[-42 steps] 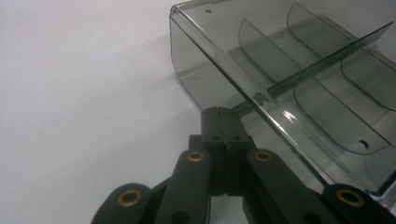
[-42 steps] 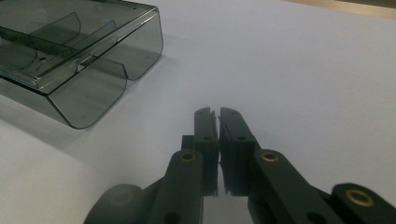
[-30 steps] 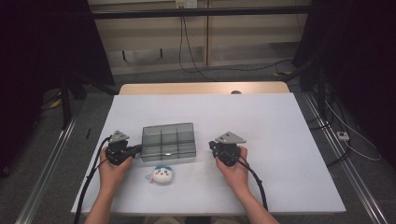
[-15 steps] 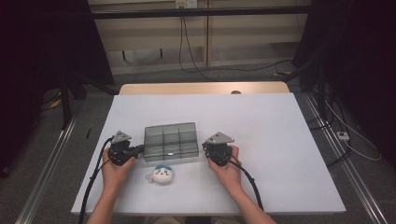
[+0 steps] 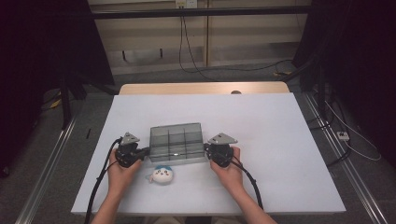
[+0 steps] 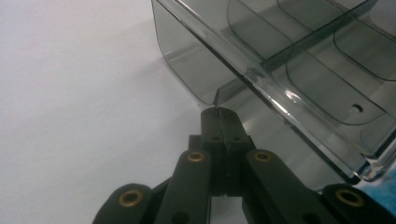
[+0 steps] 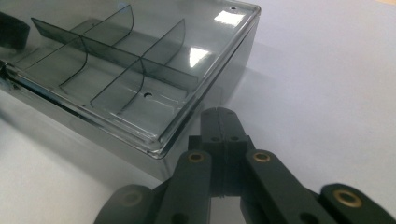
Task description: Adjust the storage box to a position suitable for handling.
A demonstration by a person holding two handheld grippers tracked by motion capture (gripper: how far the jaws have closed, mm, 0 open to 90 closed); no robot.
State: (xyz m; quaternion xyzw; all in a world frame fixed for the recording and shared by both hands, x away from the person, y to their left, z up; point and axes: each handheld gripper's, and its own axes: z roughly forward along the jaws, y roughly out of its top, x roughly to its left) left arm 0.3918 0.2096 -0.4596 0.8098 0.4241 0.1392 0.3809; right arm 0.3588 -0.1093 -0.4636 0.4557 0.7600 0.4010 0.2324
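Smoky clear plastic organiser box (image 5: 177, 142) sits on the white table (image 5: 280, 140), a bit left of centre and nearer the near edge. Rectangular, rounded corners, shallow. Inside, thin dividers split it into approx. six compartments, two rows of three; the cross dividers curve. Small round holes show in the floor in both gripper views (image 7: 148, 94). Glossy rim catches light at the far right corner.

Left gripper (image 5: 143, 151) is at the box's left end, jaws closed tight together, nothing between them; in the left gripper view its tip (image 6: 219, 114) sits just at the lower left wall of the box (image 6: 196, 70), touching or nearly so, can't tell which. Right gripper (image 5: 207, 148) is at the box's right end, jaws also closed on nothing; in the right gripper view the tip (image 7: 219, 116) sits just beside the near right corner of the box (image 7: 140, 84).

Small plush toy (image 5: 162, 175), white w/ blue top, lies just near-side of the box, between the two hands, apart from it.

Room: far half of the table is bare, right side wide open too. Left edge is near the left hand (image 5: 122, 171); near edge close behind both forearms. Cables (image 5: 247, 179) trail toward the near edge.
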